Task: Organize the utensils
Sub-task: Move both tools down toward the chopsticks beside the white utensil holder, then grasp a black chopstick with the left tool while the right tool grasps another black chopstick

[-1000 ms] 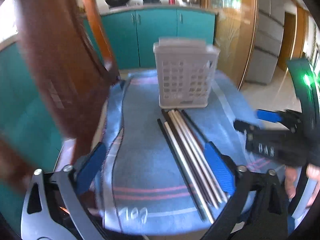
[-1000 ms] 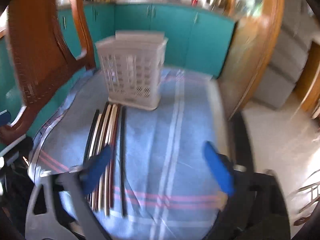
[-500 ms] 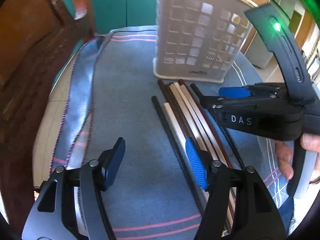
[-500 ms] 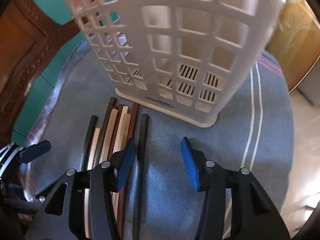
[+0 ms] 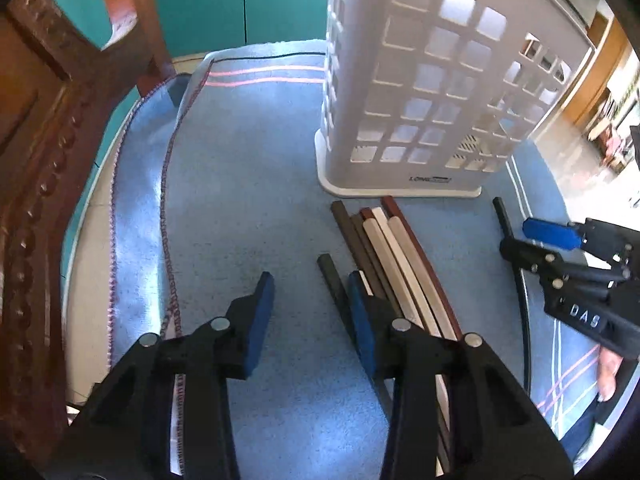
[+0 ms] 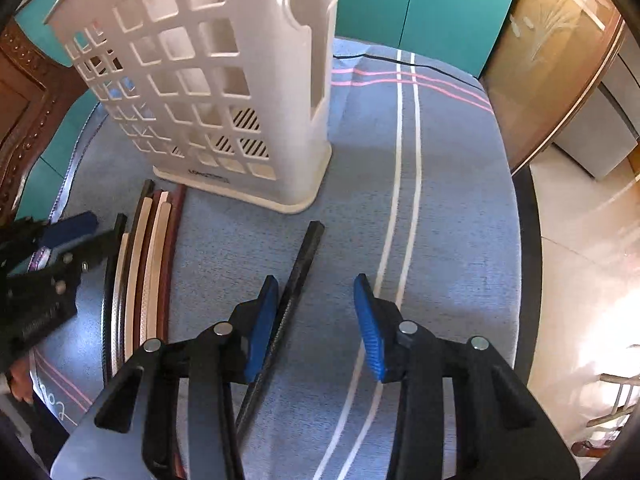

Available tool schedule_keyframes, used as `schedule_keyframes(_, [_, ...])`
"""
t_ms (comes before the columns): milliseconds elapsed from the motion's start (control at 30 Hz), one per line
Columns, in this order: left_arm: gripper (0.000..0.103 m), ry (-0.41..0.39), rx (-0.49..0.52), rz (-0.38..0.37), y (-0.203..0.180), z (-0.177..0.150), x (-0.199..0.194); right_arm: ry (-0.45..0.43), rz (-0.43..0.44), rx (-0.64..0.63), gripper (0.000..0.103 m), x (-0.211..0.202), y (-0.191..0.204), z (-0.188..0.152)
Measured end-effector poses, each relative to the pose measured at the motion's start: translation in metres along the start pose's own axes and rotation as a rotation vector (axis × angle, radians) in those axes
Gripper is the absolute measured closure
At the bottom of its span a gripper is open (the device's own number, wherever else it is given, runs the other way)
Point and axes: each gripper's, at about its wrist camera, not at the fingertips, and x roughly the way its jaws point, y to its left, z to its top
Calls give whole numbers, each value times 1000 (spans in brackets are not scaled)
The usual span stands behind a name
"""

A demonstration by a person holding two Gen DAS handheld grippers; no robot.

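A bundle of brown, cream and dark chopsticks (image 5: 394, 256) (image 6: 148, 264) lies on the blue cloth in front of the white slotted basket (image 5: 420, 92) (image 6: 200, 80). My left gripper (image 5: 310, 320) hangs low over the bundle's left edge with its jaws closing. Only cloth shows between the pads, and a dark chopstick (image 5: 332, 276) runs under the right pad. One black chopstick (image 6: 300, 264) (image 5: 508, 232) lies apart to the right. My right gripper (image 6: 316, 326) (image 5: 560, 256) is over it, jaws closing, with the stick along its left pad's inner side and not pinched.
A carved wooden chair (image 5: 44, 160) stands close on the left of the round table. The table edge (image 6: 528, 280) drops to the floor on the right. Teal cabinets (image 6: 432, 4) are behind. The cloth's hem (image 5: 168, 208) is folded over at the left.
Both grippers have come down and forward toward the cloth and their jaws have narrowed. The lone black chopstick now lies farther from the bundle.
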Motion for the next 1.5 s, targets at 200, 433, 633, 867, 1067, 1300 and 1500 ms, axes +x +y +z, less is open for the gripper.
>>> schedule_keyframes(200, [81, -59, 60, 51, -19, -10, -1, -18, -21, -45, 62, 12, 21, -2])
schedule_keyframes(433, [92, -46, 118, -64, -30, -26, -14, -53, 2, -120, 78, 7, 50, -8])
schedule_keyframes(633, [93, -51, 138, -61, -43, -45, -26, -71, 1, -172, 86, 2, 70, -21])
schedule_keyframes(867, [71, -25, 157, 23, -40, -47, -34, -68, -18, -144, 83, 0, 58, -15])
schedule_keyframes(1067, [66, -34, 158, 81, -43, -52, -37, -89, -102, -191, 80, 4, 58, -13])
schedule_keyframes(1300, [66, -56, 204, 211, -73, -55, -44, -118, -214, -231, 73, 4, 74, -19])
schedule_keyframes(1500, [54, -64, 186, 210, -68, -51, -42, -133, -249, -238, 73, 1, 79, -25])
